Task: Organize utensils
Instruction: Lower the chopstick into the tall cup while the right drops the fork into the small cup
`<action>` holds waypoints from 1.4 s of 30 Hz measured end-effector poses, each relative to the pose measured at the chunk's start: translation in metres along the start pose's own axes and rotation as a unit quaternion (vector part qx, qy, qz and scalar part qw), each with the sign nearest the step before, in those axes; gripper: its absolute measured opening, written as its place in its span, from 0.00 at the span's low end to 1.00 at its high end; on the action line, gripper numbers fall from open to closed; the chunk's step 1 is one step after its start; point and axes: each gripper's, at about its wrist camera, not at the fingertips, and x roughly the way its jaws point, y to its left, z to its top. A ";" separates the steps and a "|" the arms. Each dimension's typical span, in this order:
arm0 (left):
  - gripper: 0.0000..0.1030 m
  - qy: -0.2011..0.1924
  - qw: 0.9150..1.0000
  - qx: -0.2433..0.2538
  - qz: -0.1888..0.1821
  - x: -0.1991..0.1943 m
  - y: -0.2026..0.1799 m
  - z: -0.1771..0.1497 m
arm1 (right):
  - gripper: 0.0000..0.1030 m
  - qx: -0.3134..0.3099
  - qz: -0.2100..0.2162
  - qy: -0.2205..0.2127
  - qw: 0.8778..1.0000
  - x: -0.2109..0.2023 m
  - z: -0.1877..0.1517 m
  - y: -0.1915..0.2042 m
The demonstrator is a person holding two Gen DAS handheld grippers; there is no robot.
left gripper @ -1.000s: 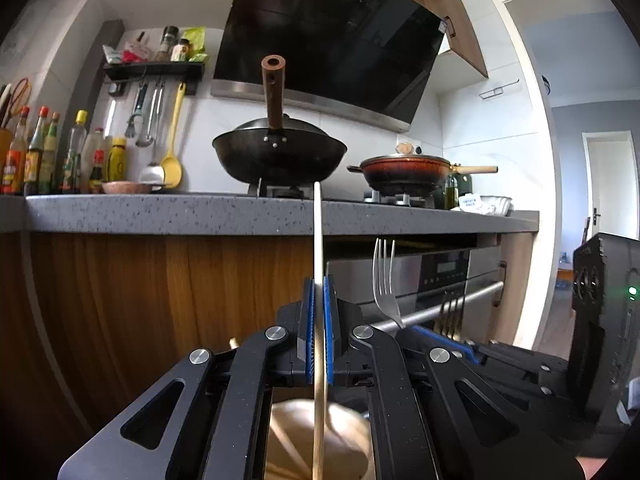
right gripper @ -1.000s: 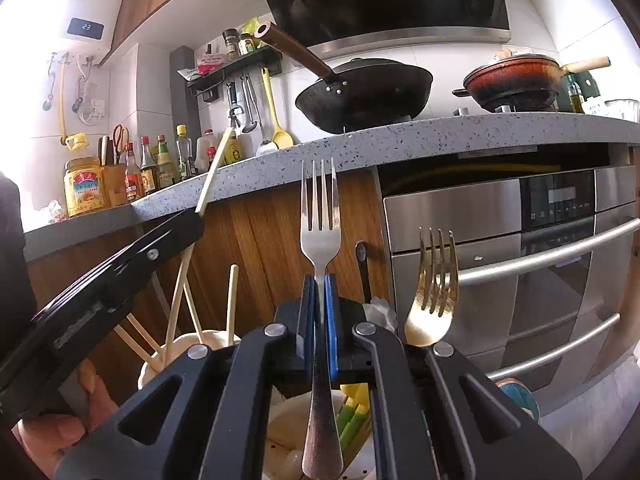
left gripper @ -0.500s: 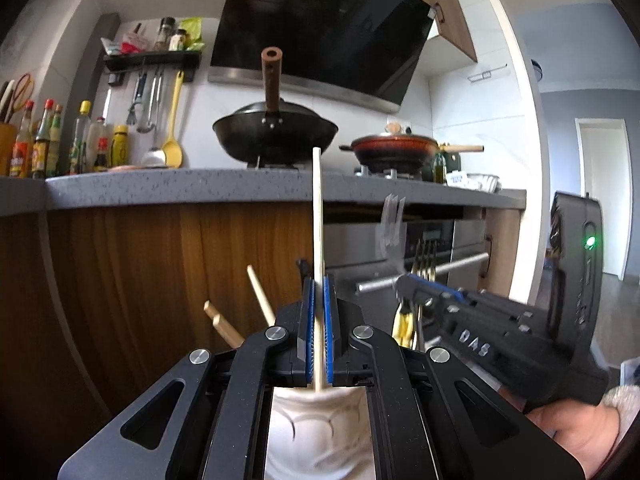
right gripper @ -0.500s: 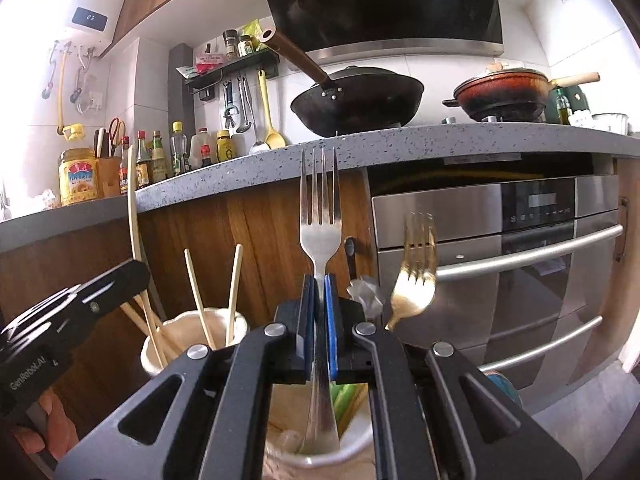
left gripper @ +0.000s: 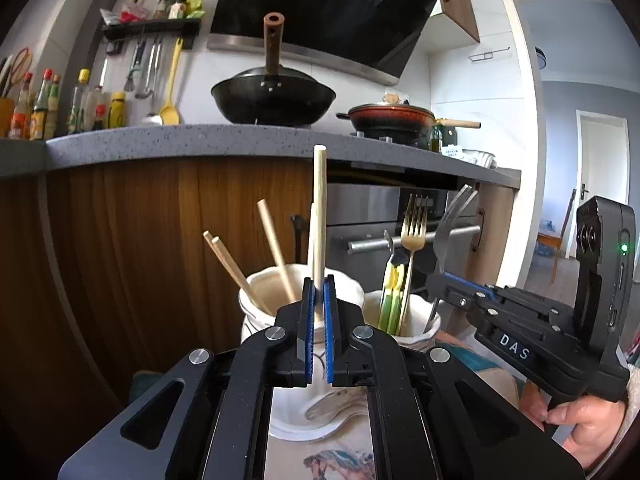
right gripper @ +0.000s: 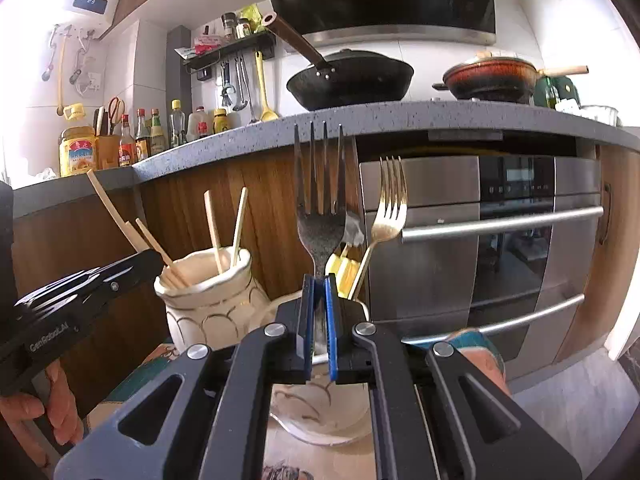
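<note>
Evidently, both held utensils are being brought down toward their holders. A second ago only the kitchen counter front was being shown behind them; now the cream ceramic jar holding wooden chopsticks and the white ceramic cup holding forks just to its right are being framed in full, so both hands have been lowered and carried forward.

The left gripper is being kept closed on a pale wooden chopstick, held upright, its lower end hidden behind the blue pads, seemingly over or just inside the jar's mouth. The right gripper is being kept clamped on the neck of a dark steel fork, tines up, with its handle running down toward the cup. By judgement, sorting is being followed correctly and insertion is nearly under way; neither item is yet being released.

Regarding clearances, the jar's rim is being crowded by four leaning chopsticks, leaving open room mainly on its right side. Beside the jar, the cup is being occupied by a gold fork and yellow-green pieces, so a snag is being risked. The two grippers are being worked close together, nearly side by side.
</note>
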 end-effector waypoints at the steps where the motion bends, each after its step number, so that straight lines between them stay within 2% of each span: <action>1: 0.05 0.001 1.000 -0.002 -0.002 0.000 0.001 -0.001 | 0.05 0.002 0.000 0.002 1.000 0.000 -0.001 0.000; 7: 0.05 0.009 1.000 0.000 -0.007 0.002 -0.001 -0.003 | 0.05 0.011 -0.005 0.020 1.000 0.006 -0.005 -0.005; 11: 0.15 0.014 1.000 -0.007 -0.011 0.004 0.000 -0.005 | 0.05 0.022 -0.005 0.029 0.999 0.009 -0.007 -0.009; 24: 0.27 0.013 1.000 -0.011 -0.014 0.003 -0.002 -0.006 | 0.05 0.034 -0.017 0.035 0.999 0.011 -0.009 -0.016; 27: 0.35 0.011 1.000 -0.011 -0.012 0.002 -0.002 -0.006 | 0.08 0.037 -0.018 0.034 0.999 0.011 -0.009 -0.018; 29: 0.42 0.011 1.000 -0.012 -0.011 0.001 -0.002 -0.006 | 0.20 0.039 -0.020 0.036 0.998 0.009 -0.010 -0.018; 33: 0.50 0.010 1.000 -0.016 -0.005 -0.005 -0.001 -0.008 | 0.29 0.033 -0.023 0.041 0.998 0.000 -0.013 -0.018; 35: 0.66 0.007 1.000 -0.019 -0.002 -0.011 0.000 -0.011 | 0.48 0.029 -0.021 0.043 0.998 -0.006 -0.015 -0.016; 37: 0.73 0.002 1.000 -0.020 0.002 -0.018 0.001 -0.013 | 0.55 0.024 -0.014 0.048 0.998 -0.013 -0.019 -0.014; 39: 0.76 0.000 1.000 -0.015 0.006 -0.027 0.000 -0.018 | 0.62 0.016 -0.015 0.052 0.998 -0.018 -0.022 -0.012; 41: 0.82 0.001 1.000 -0.011 0.013 -0.033 -0.001 -0.023 | 0.74 0.009 -0.012 0.053 0.998 -0.025 -0.025 -0.009; 42: 0.85 0.002 1.000 -0.010 0.016 -0.035 -0.001 -0.025 | 0.76 0.006 -0.010 0.054 0.998 -0.028 -0.026 -0.007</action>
